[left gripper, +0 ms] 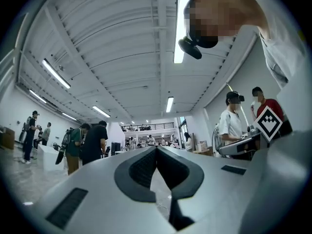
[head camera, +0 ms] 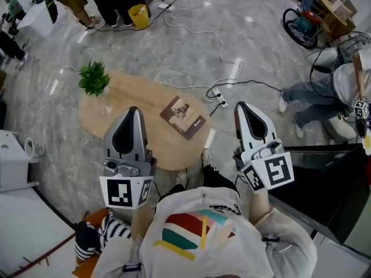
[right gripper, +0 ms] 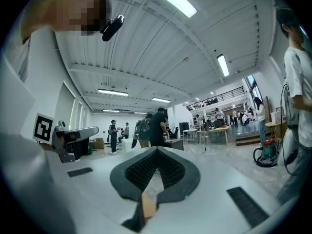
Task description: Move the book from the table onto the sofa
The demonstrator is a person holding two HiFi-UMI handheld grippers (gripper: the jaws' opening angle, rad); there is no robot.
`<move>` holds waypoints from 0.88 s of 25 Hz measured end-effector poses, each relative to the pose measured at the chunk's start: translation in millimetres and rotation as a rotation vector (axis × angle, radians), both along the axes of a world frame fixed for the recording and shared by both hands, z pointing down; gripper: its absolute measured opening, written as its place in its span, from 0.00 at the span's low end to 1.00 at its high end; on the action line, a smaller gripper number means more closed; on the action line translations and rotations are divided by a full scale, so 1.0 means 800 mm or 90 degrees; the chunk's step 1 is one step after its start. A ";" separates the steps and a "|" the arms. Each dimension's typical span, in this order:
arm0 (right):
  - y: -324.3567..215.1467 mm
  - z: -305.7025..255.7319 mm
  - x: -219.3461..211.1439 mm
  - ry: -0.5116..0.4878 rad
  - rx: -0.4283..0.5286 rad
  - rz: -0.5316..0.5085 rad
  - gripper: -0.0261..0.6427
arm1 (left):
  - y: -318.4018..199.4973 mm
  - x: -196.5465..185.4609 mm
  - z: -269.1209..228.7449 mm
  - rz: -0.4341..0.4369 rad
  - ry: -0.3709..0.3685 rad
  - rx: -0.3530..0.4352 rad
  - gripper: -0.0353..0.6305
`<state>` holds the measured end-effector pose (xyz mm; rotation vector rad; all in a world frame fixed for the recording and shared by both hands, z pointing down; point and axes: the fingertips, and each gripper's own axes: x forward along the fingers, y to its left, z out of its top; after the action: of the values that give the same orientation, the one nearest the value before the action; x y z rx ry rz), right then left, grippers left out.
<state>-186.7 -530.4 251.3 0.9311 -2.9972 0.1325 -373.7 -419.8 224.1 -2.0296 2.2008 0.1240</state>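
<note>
A brown book (head camera: 183, 117) lies flat on the oval wooden table (head camera: 124, 100), near its right end. Both grippers are held out level above the person's lap, short of the table. The left gripper (head camera: 133, 110) points at the table's middle, to the left of the book, with its jaws closed tip to tip and nothing between them (left gripper: 156, 148). To the right of the book and past the table's edge, the right gripper (head camera: 241, 105) is shut and empty too (right gripper: 156, 149). Both gripper views look out across the hall, and neither shows the book.
A small potted plant (head camera: 94, 78) stands at the table's far left. White cables and a power strip (head camera: 218, 98) lie on the floor beyond the table. A seated person (head camera: 324, 94) is at the right, a dark piece of furniture (head camera: 324, 184) at the near right, and a white cabinet (head camera: 14, 161) at the left.
</note>
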 end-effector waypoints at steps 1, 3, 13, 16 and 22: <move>-0.019 0.002 0.005 -0.005 -0.003 -0.001 0.06 | -0.019 0.006 0.005 -0.001 0.001 -0.007 0.06; -0.050 0.010 0.012 -0.011 -0.008 -0.004 0.06 | -0.052 0.016 0.022 0.000 0.008 -0.032 0.06; -0.144 0.126 0.010 0.017 -0.093 -0.046 0.06 | -0.159 0.041 0.173 -0.003 0.042 -0.186 0.06; -0.152 0.199 0.002 0.047 -0.124 -0.037 0.06 | -0.179 0.041 0.283 0.024 0.075 -0.270 0.06; -0.152 0.371 -0.030 0.076 -0.181 -0.052 0.06 | -0.211 0.026 0.514 0.049 0.129 -0.425 0.06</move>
<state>-210.6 -652.1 547.9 0.7571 -2.8020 0.4701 -352.6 -588.8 635.7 -2.5192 2.5260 -0.4842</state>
